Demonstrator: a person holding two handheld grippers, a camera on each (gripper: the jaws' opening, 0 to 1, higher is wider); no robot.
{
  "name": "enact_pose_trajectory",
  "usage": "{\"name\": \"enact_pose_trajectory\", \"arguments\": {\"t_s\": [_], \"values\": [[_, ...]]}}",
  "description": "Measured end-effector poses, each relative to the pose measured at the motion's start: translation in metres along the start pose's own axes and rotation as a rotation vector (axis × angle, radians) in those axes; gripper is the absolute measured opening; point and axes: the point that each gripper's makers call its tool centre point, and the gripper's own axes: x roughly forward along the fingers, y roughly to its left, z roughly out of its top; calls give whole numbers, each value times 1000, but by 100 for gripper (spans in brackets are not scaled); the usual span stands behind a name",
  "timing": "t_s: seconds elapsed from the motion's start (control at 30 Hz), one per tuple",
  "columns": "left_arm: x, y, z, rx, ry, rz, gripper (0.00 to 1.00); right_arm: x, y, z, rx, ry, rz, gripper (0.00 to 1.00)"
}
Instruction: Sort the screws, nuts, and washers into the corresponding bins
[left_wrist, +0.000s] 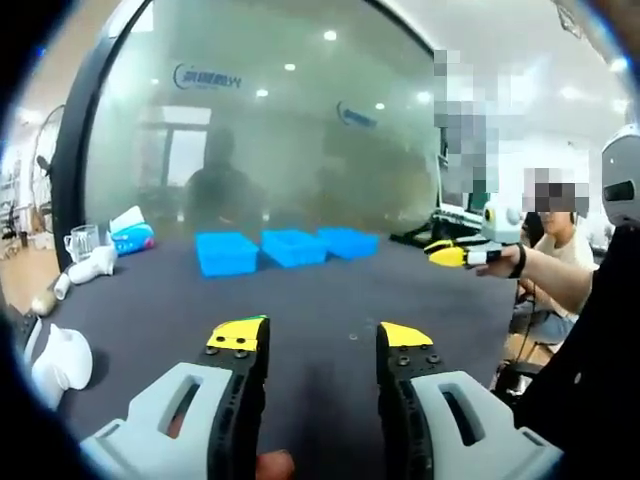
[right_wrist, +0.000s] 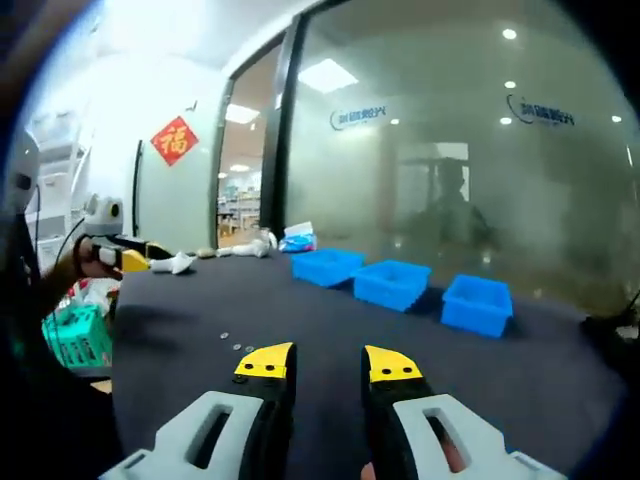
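A dark table (left_wrist: 330, 290) carries three blue bins (left_wrist: 287, 248) in a row at its far side. Both the left gripper (left_wrist: 318, 340) and right gripper (right_wrist: 328, 364) hover with jaws apart, holding nothing. Small washers (right_wrist: 236, 343) lie scattered just beyond the right jaws' left.

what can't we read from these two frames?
- Blue bins, both views: contents hidden by their walls.
- Small parts on the table, right gripper view: too small to tell screw, nut or washer.
- Beyond the frosted glass wall, left gripper view: only blurred shapes.
- White objects, left gripper view: cut off at the left edge.
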Motion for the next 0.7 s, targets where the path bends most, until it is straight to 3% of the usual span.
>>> {"name": "enact_pose_trajectory", "arguments": {"t_s": [0.37,0.7], "values": [[-1,-14,-3,11,21,-64,42,-6,26,-7,-87,91,155,23],[-4,-19,-8,29,43,-85,42,5,43,0,-161,149,248,23]]}}
